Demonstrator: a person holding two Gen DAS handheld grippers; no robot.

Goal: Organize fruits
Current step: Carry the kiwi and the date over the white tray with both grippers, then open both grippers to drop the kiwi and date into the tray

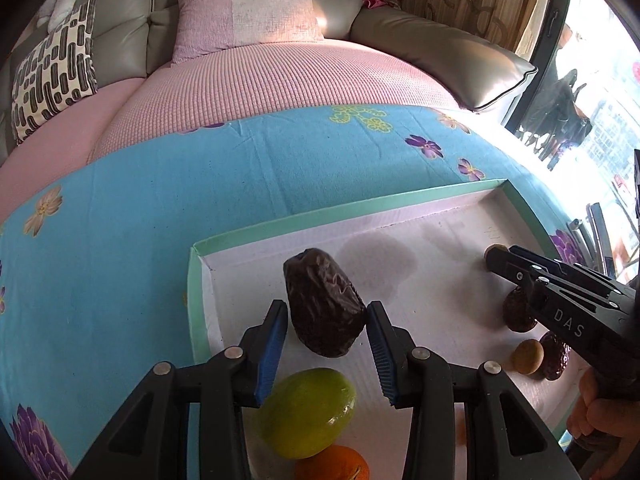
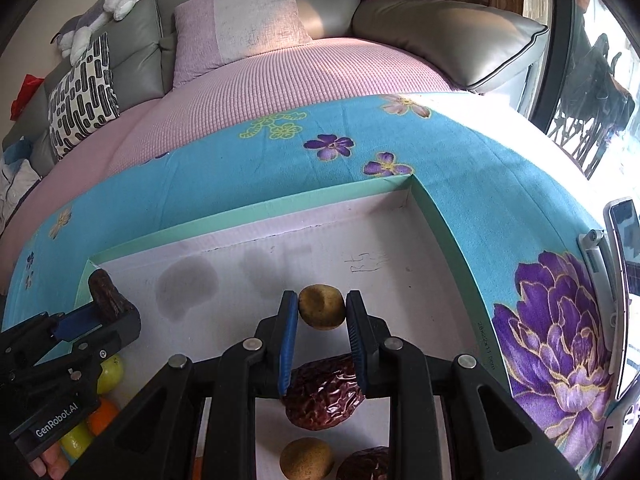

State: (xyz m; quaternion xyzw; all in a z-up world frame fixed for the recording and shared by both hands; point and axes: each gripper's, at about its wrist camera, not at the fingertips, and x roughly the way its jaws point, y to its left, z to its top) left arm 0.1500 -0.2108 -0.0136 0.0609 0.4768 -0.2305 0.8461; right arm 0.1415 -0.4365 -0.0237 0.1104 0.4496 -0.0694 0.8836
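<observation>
your left gripper (image 1: 326,344) sits low over the near left part of the white tray (image 1: 440,280); its blue pads (image 1: 272,352) flank a dark wrinkled date (image 1: 322,304), the right pad touching the fruit's side and the left one close beside it, though you cannot tell whether the hold is firm; the date stands tilted, its narrow end pointing away from you; nearer to you, beneath the gripper, a green fruit (image 1: 306,412) lies on the tray floor with an orange fruit (image 1: 332,464) touching it at the very bottom edge.

your right gripper (image 2: 322,322) is closed on a small round brown fruit (image 2: 321,306), both pads pressing its sides near the fingertips; under the gripper lies a reddish-brown date (image 2: 324,398); closer still, a second brown round fruit (image 2: 306,458) and another dark date (image 2: 364,464) rest at the lower edge; in the left wrist view these lie in the right part of the tray, well apart from the green and orange fruits on the left.

past both grippers the tray floor shows two grey stains (image 2: 186,284); its mint green rim (image 2: 240,220) runs along the far side; the tray rests on a blue flowered cloth (image 2: 240,176) covering the bench; a phone on a stand (image 2: 620,280) sits at the right edge; beyond lies a sofa with a pink cover (image 2: 280,92), a pale cushion (image 2: 240,16), a black-and-white patterned cushion (image 2: 82,96) and a plush toy (image 2: 104,4).
</observation>
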